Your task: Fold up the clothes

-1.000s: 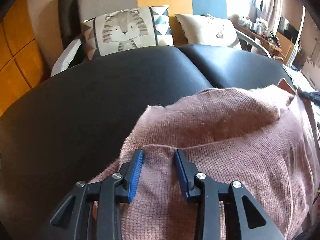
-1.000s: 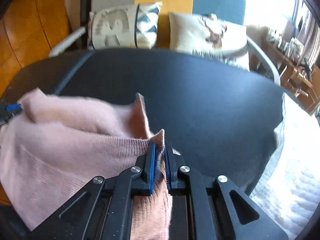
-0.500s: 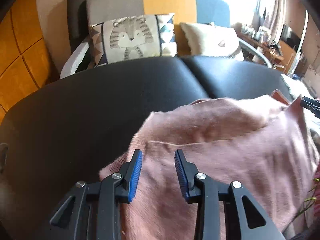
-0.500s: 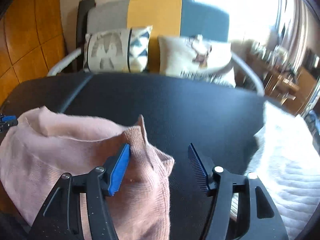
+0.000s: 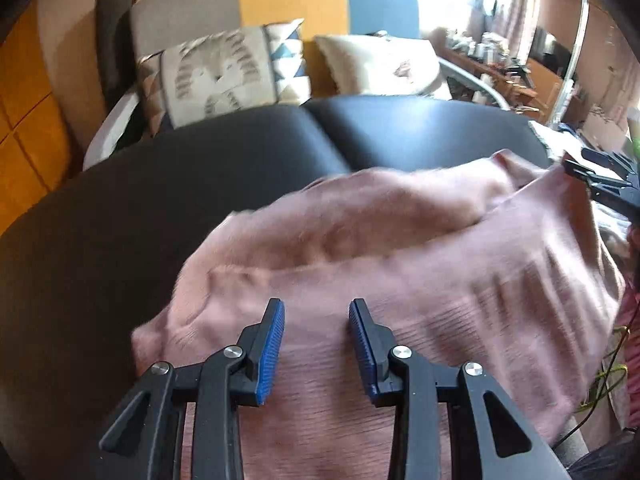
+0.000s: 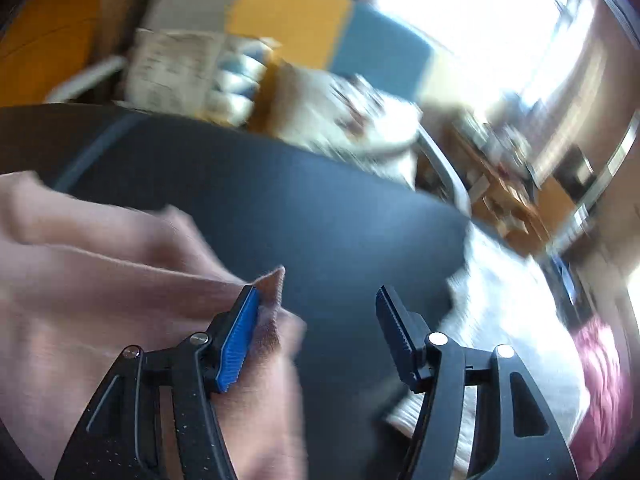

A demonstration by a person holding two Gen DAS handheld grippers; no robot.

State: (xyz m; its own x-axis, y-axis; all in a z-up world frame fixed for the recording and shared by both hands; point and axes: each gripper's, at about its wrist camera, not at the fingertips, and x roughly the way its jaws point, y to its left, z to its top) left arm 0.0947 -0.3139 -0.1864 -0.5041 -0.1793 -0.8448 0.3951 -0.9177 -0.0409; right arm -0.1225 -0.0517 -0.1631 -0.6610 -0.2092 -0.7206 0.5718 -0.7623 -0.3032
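Right gripper [image 6: 316, 320] fingers spread wide, nothing clamped, pink sweater [image 6: 120, 300] corner brushing the left finger [image 6: 236, 340] at lower left. Left gripper [image 5: 316, 344] fingers apart over the sweater [image 5: 400, 280], gripping nothing. Looks mid-task: doubled over, rumpled on the black surface [image 5: 140, 200], more folding and smoothing likely ahead.

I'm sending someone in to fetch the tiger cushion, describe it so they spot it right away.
Look past the black table to the grey, yellow and blue sofa. The tiger cushion leans at its left end; unlike the plain cream cushion beside it, it has a striped face and triangle edging.
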